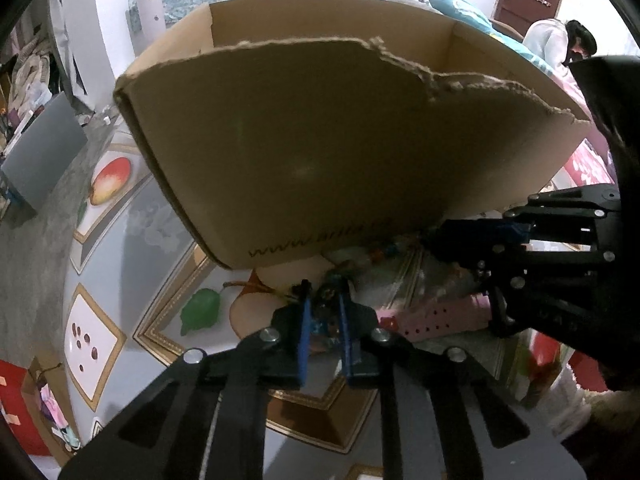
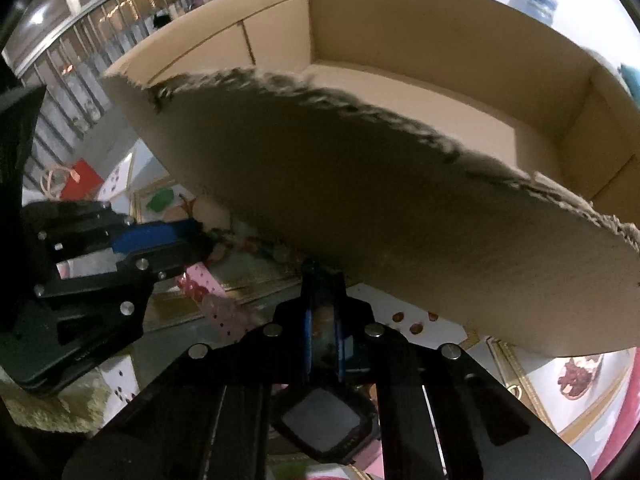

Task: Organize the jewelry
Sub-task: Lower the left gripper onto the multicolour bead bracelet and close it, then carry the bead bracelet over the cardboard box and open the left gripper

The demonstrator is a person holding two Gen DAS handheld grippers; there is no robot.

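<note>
Presently, beads (image 1: 372,254) lay on worktop (image 1: 120,240) just beside box (image 1: 320,140). Left gripper (image 1: 324,300) jaws narrow on beads; right gripper (image 2: 322,280) likewise. Advised: lift both ends level, clear torn rim.

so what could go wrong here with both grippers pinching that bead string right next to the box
1. Both the left hand-held gripper and the right hand-held gripper seem to pinch the same bead string; pulling them apart could snap it or scatter beads.
2. The cardboard box has a tall, torn near wall; the string may snag on it if lifted too low.
3. The pink strip lies under the beads and could get dragged along.
</note>
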